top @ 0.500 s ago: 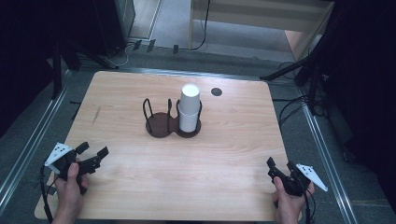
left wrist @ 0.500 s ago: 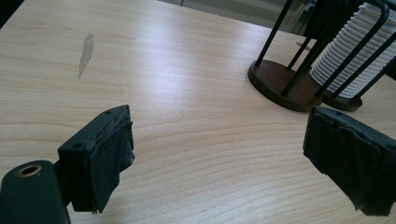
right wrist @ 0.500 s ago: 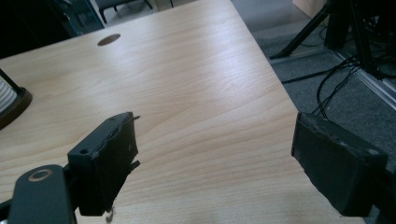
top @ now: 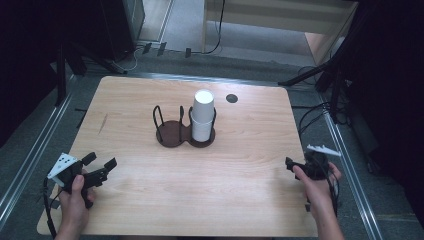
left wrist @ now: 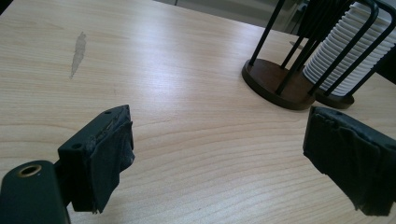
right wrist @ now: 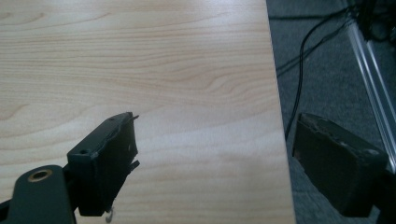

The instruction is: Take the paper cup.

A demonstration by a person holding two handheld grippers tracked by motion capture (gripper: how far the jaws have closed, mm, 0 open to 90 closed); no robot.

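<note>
Flanking ribbed white cups (top: 202, 117) in a black wire rack (top: 182, 131): left claw (top: 100, 165), right claw (top: 292, 164), both released.

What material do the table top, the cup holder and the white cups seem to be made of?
Table top: light wood or wood-look laminate, going by the grain lines and soft sheen. Cup holder: thin black rods, probably metal, on round dark brown bases that look like wood. Stack of white cups: matte white with ribbed stacked rims, likely paper or plastic; the pictures leave that open.
</note>
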